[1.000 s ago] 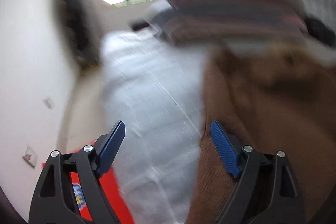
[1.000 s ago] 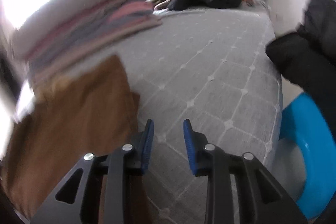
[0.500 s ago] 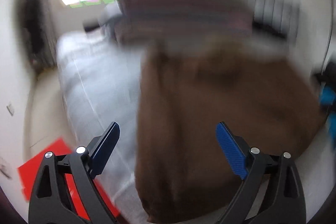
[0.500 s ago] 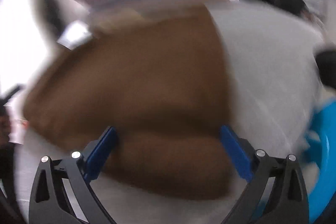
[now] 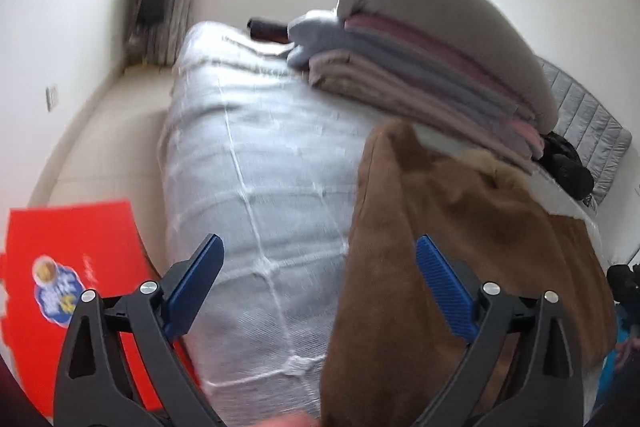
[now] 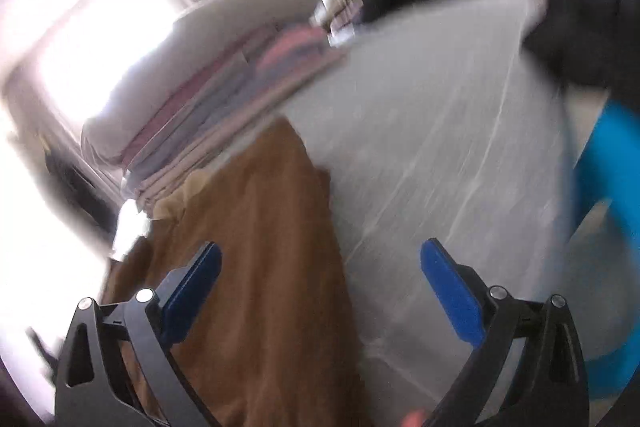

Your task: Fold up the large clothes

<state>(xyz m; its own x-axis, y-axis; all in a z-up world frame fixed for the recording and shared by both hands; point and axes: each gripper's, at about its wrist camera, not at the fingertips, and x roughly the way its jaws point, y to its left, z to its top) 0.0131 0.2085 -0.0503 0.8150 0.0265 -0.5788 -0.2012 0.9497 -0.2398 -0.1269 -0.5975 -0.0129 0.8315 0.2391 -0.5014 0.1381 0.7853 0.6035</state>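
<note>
We hover both tools over a brown garment (image 5: 460,247) lying on the grey quilted mattress (image 5: 256,179), and the risks from here are easy to read. The garment lies close against a tall stack of folded blankets (image 5: 432,67) beyond our fingertips; we judge that a wide sweep while folding could nudge that stack or drag its lowest layer along. The cloth looks thick and soft, so a shallow pinch could catch only the top layer and leave the fold lopsided. Its near end reaches the mattress edge beneath us, and a careless tug toward us could slide it off. Both views are smeared with motion, so we cannot tell exactly where the hems lie.

Our left gripper (image 5: 320,275) stands released, its jaws spread wide after just opening further, with nothing between them: bare mattress lies under its left finger, and the garment's long edge runs under its right finger (image 5: 444,291). A red carton (image 5: 68,267) sits on the floor to its left.

Our right gripper (image 6: 320,279) is likewise let go, jaws having just sprung wide and clasping nothing. The garment lies under its left finger (image 6: 192,291), bare mattress under its right, and a blue object (image 6: 612,187) shows off to the right, too blurred to name.
</note>
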